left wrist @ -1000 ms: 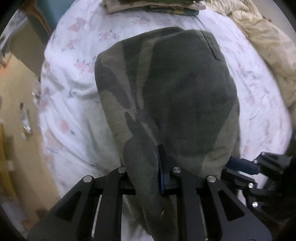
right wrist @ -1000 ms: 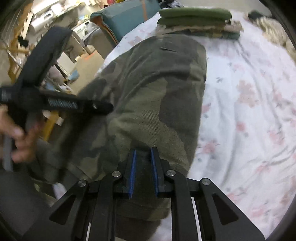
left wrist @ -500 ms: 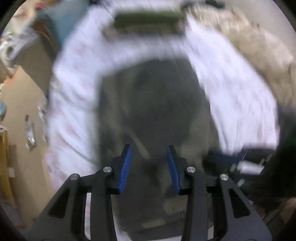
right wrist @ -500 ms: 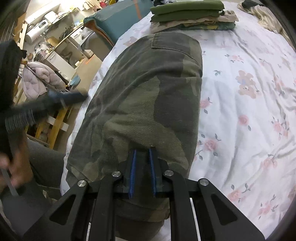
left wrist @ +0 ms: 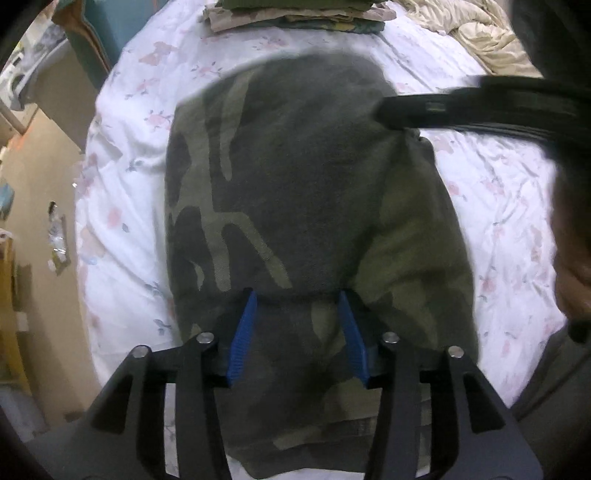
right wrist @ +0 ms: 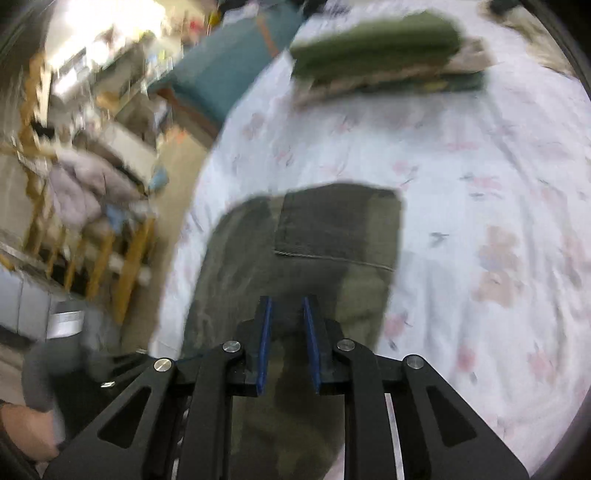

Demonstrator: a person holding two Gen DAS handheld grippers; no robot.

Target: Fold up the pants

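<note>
Camo twill pants (left wrist: pixel 310 206), thick and folded, lie on floral bed sheet (left wrist: pixel 122 206), long axis running away from cameras. Left gripper (left wrist: pixel 298 299) fingers wide, empty; right gripper (right wrist: pixel 287 306) fingers narrow, blurred, apparently empty.

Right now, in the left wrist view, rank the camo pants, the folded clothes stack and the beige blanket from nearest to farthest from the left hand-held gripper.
1. Camo pants: directly under and ahead of the left hand-held gripper, on the floral sheet.
2. Folded clothes stack: straight ahead, far edge.
3. Beige blanket: far right corner; roughly as far as the stack, too close to call.
</note>
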